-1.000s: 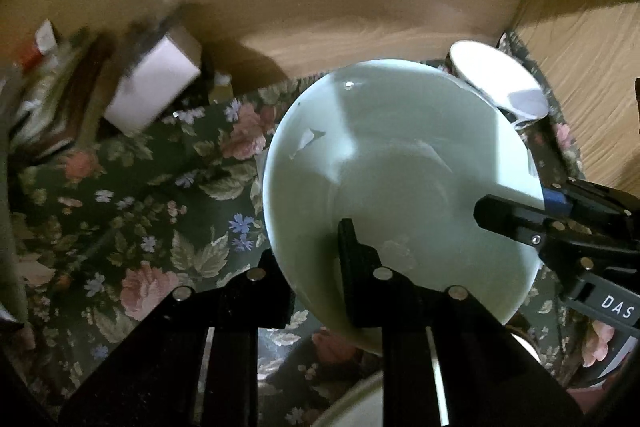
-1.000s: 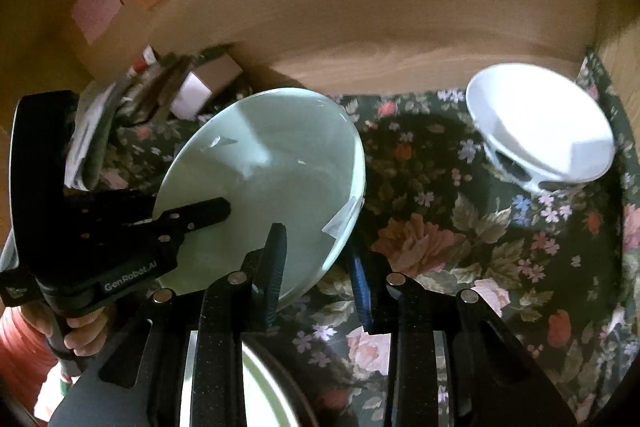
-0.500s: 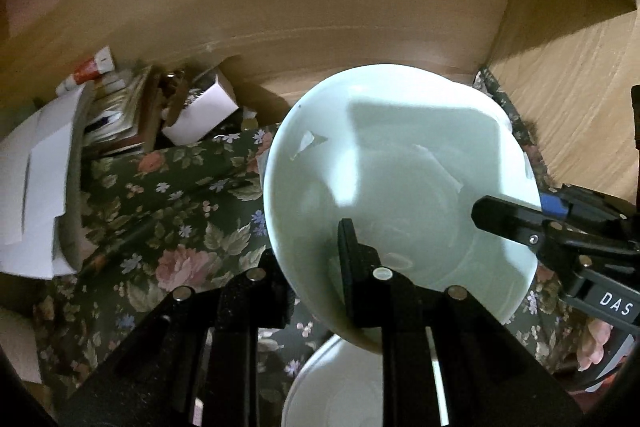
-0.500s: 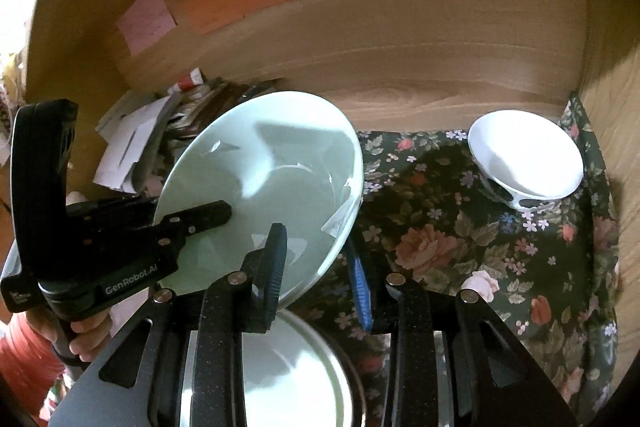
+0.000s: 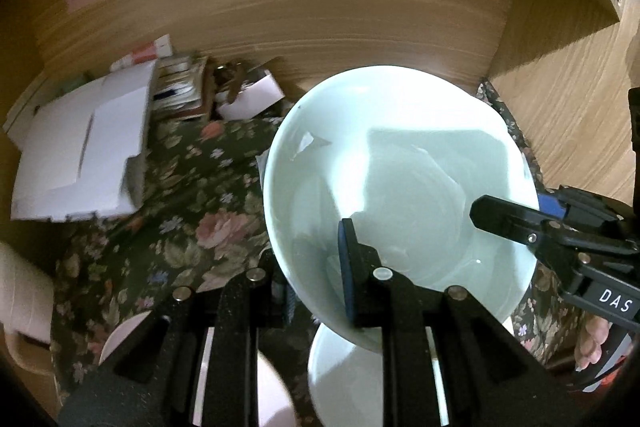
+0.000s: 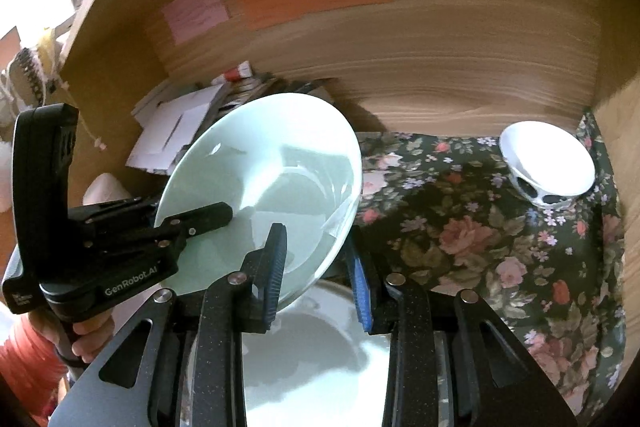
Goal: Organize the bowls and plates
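A large pale green bowl [image 5: 400,179] hangs tilted above the floral cloth, gripped at its rim from two sides. My left gripper [image 5: 316,279] is shut on the near left rim, one finger inside the bowl and one outside. My right gripper [image 6: 320,267] is shut on the bowl [image 6: 264,179] at its right rim in the same way. Each gripper shows in the other's view: the right one's finger [image 5: 512,219] reaches over the rim, and so does the left one's finger [image 6: 208,217]. A white plate [image 6: 312,359] lies directly below.
A small white bowl with dark spots [image 6: 548,163] stands at the cloth's far right corner. Papers and a white box [image 5: 84,155] pile up at the left, and a pale pink dish [image 5: 128,335] sits below them. Wooden walls [image 5: 360,27] close the back and right.
Both grippers have risen and drawn back with the green bowl between them. The cloth and small white bowl look farther off, and the white plate beneath has come into view.
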Tool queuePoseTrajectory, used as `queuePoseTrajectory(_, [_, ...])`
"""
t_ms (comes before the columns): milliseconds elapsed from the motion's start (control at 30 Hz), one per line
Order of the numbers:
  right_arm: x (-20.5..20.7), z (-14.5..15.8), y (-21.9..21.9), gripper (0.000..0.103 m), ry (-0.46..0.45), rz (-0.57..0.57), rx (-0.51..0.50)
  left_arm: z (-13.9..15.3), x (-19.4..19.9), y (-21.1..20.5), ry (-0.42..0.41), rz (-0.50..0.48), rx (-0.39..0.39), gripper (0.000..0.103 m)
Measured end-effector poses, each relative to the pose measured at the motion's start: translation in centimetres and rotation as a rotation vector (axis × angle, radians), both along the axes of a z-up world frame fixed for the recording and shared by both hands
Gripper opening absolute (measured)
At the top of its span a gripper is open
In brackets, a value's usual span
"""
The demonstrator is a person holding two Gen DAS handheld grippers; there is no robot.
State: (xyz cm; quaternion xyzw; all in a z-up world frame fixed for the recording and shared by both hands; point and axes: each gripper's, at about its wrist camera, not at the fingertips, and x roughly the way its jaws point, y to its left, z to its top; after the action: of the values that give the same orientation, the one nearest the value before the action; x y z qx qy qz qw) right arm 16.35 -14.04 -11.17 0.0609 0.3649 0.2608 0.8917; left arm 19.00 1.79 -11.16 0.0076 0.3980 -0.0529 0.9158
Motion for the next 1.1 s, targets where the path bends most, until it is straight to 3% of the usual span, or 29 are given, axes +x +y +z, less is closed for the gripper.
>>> queuePoseTrajectory(467, [-2.4,-0.4,6.2,0.028,-0.001,0.126,-0.005,-0.3,-5.9,6.2,-0.015,0.128,-0.015,0.019])
queuePoseTrajectory(1100, [-4.0,-2.0,13.8,0.028,0.037,0.29,-0.024,-1.6,-11.1,13.2,0.007,0.274,-0.031,0.019])
